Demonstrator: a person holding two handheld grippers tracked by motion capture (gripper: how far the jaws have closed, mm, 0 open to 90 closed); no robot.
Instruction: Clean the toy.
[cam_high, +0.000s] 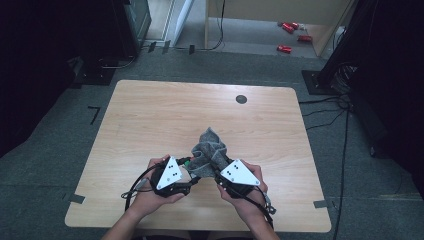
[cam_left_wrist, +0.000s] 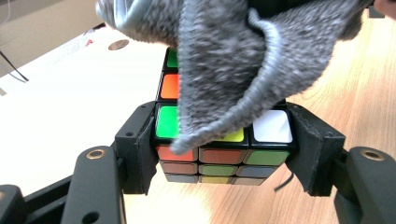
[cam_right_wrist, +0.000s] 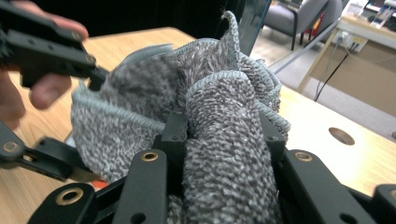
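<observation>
From the high view we hold both grippers at the table's (cam_high: 150, 110) near edge, the grey cloth (cam_high: 209, 145) bunched between them; in the left gripper view our left gripper (cam_left_wrist: 224, 140) clamps a puzzle cube (cam_left_wrist: 224, 158), cloth draped over it; in the right gripper view our right gripper (cam_right_wrist: 224, 140) pinches the cloth.
</observation>
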